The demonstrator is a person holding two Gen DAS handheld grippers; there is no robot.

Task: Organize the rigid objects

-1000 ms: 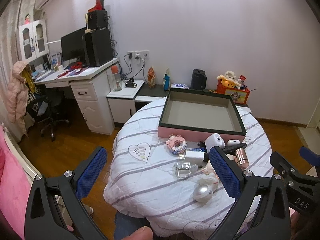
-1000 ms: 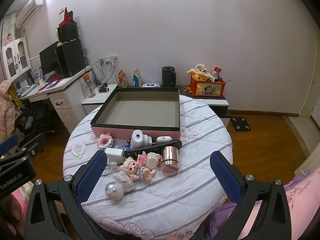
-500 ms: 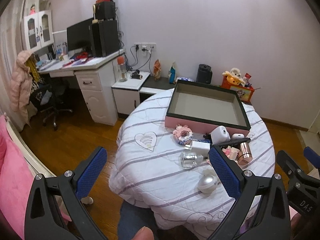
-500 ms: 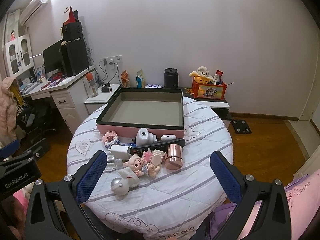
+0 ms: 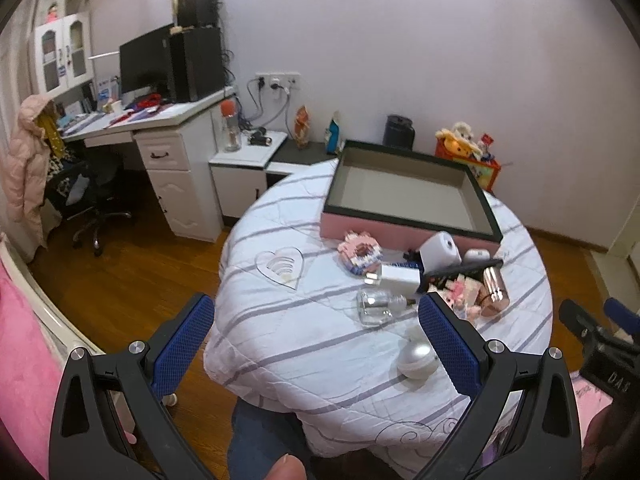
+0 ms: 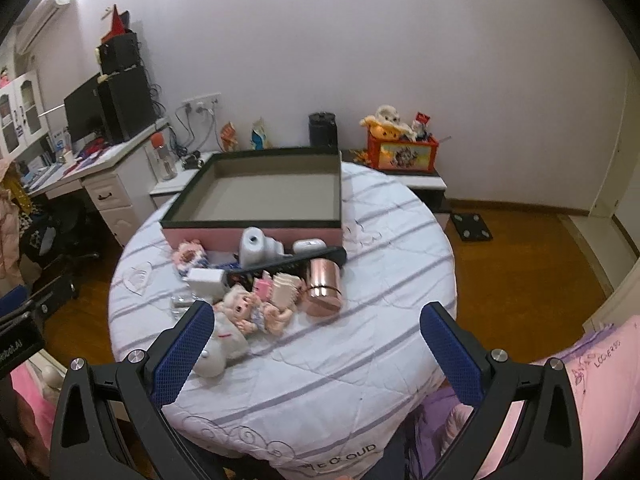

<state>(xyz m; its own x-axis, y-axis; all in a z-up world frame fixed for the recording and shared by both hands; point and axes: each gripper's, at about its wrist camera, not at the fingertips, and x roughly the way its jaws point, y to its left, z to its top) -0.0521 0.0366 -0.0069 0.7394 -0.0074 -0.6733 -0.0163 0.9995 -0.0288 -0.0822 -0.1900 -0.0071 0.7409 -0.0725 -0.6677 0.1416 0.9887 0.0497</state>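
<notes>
Both grippers are held above the near edge of the round worktop (image 6: 360,360), and both are released: the left gripper (image 5: 316,344) and the right gripper (image 6: 316,352) each show their blue pads spread wide with nothing between them. The items to be organized lie in a loose cluster just in front of the pink box (image 6: 256,236), which stands empty toward the far side of the worktop. The cluster includes a copper cylinder (image 6: 323,284) lying on its side, a black comb (image 6: 288,266), a doll (image 6: 252,310), a white charger (image 6: 206,278), a clear glass bottle (image 5: 376,306), a white camera-like item (image 6: 254,242), a small white case (image 6: 309,245), a pink block figure (image 5: 360,250) and a pearl-white round item (image 5: 416,360). The deciding relation is side and reach. From the left gripper the cluster lies ahead and to the right, with the pearl-white round item just beside its right pad and the glass bottle next beyond. From the right gripper the cluster lies ahead and to the left; the copper cylinder is near the centre line, its long axis pointing roughly away from the gripper toward the box. Judged from this layout, the left gripper is better placed for the pearl-white item, the right gripper for the cylinder, and the box lies beyond both.
</notes>
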